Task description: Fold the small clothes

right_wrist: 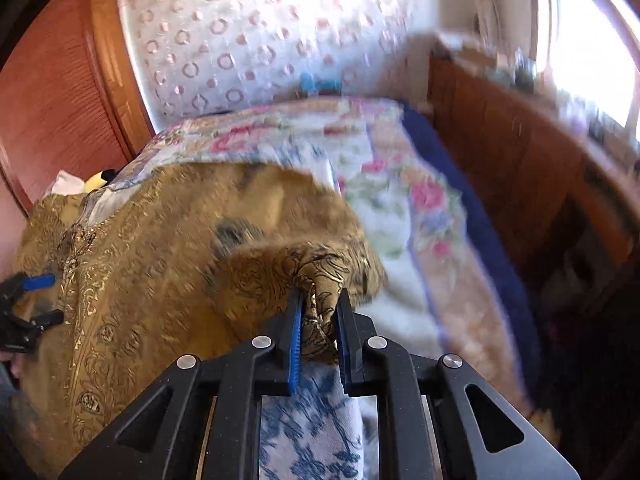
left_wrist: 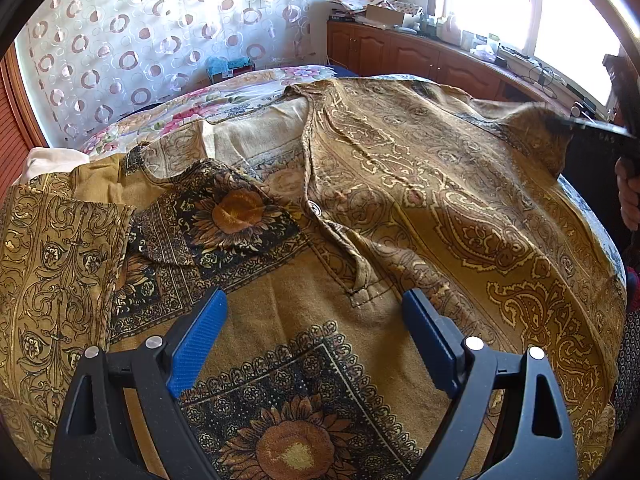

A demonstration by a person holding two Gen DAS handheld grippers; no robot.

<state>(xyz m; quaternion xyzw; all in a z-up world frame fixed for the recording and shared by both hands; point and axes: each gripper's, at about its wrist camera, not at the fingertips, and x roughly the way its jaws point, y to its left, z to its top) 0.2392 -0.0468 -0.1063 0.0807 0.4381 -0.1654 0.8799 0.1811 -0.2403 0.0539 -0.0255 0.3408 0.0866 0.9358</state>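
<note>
Two grippers are in view, and I read them as follows. The left gripper hangs over the mustard patterned garment with its blue pads spread wide and nothing between them. The right gripper is clamped on a bunched corner of the same garment, lifted clear of the floral bedspread. The garment lies spread across the bed, its buttoned front facing up. A wooden cabinet stands beyond the bed under the window.
</note>
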